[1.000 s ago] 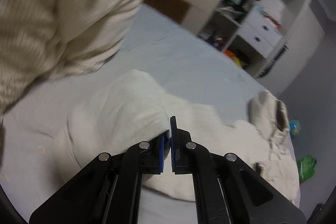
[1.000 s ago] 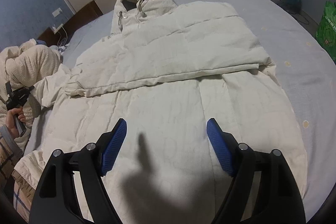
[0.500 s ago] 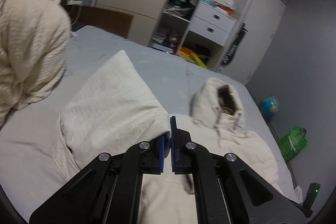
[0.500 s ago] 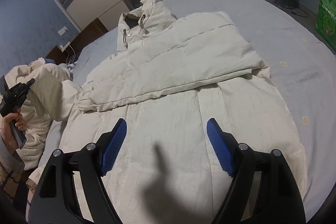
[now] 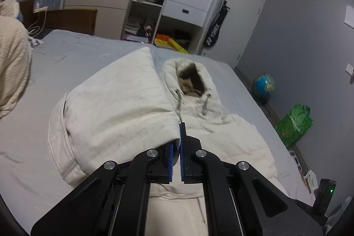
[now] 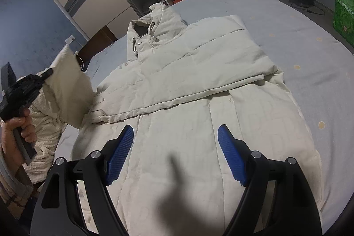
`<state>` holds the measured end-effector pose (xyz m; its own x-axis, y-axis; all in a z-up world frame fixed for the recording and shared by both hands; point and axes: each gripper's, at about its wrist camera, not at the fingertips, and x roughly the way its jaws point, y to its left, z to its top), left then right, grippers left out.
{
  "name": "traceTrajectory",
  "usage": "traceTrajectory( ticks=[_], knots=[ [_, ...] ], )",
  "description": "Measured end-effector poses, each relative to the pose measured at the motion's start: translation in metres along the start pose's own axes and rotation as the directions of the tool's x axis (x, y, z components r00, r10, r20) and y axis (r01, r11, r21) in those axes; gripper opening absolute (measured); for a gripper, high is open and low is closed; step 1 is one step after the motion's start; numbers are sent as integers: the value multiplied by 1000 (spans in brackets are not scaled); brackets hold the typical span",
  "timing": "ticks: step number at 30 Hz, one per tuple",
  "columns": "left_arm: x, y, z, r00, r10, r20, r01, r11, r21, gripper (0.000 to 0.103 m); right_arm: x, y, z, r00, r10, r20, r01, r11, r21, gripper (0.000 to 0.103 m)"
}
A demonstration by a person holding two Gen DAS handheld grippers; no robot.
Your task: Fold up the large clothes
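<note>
A large cream hooded puffer jacket (image 6: pixel 199 85) lies flat on the grey bed (image 6: pixel 298 41), hood (image 6: pixel 154 21) toward the wardrobe, one sleeve folded across its chest. My left gripper (image 5: pixel 177 143) is shut on the cuff of the other sleeve (image 5: pixel 115 107) and holds it lifted above the jacket's left side; it also shows in the right wrist view (image 6: pixel 26 90) with the sleeve (image 6: pixel 68 85) hanging from it. My right gripper (image 6: pixel 176 143) is open and empty, hovering over the jacket's lower body.
A cream knitted blanket (image 5: pixel 11 54) is piled at the bed's left. An open wardrobe with white drawers (image 5: pixel 188 6) stands beyond the bed. A globe (image 5: pixel 263 84) and a green bag (image 5: pixel 294 121) sit on the floor to the right.
My left gripper has raised the sleeve and swung it toward the jacket's hood. My right gripper has stayed open, shifting slightly over the lower jacket.
</note>
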<state>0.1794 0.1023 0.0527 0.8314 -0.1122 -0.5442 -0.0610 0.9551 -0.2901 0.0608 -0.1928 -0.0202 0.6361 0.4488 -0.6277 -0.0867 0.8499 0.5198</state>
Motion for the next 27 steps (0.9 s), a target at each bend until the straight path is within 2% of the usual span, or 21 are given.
traceTrajectory(
  ticks=[9, 13, 16, 18, 19, 20, 23, 25, 27],
  knots=[
    [56, -45, -32, 992, -30, -122, 33, 999, 22, 4, -3, -5, 1, 1000, 22, 10, -22, 999, 26, 75],
    [80, -59, -52, 982, -18, -187, 25, 999, 34, 6, -4, -5, 1, 1000, 27, 14, -27, 999, 31, 75],
    [101, -65, -69, 968, 6, -253, 6, 999, 45, 10, -4, -6, 1, 999, 32, 15, -32, 999, 36, 75],
    [110, -66, -78, 958, 4, -286, 9, 999, 46, 17, -4, -7, 1, 999, 33, 15, -33, 999, 38, 75],
    [112, -66, -81, 954, 0, -300, 14, 999, 46, 29, -4, -7, 1, 999, 34, 15, -34, 999, 38, 75],
    [114, -67, -86, 949, -2, -317, 18, 999, 48, 48, -4, -7, 1, 999, 34, 14, -34, 999, 39, 75],
    [108, -73, -98, 951, -7, -310, 30, 997, 71, 65, -4, -7, 1, 999, 32, 14, -33, 999, 39, 75],
    [102, -74, -104, 949, -4, -316, 31, 996, 80, 71, -4, -6, 1, 999, 32, 11, -32, 999, 35, 75],
    [92, -71, -110, 945, -21, -326, 48, 996, 77, 72, -3, -6, 1, 1000, 28, 9, -29, 999, 32, 75]
  ],
)
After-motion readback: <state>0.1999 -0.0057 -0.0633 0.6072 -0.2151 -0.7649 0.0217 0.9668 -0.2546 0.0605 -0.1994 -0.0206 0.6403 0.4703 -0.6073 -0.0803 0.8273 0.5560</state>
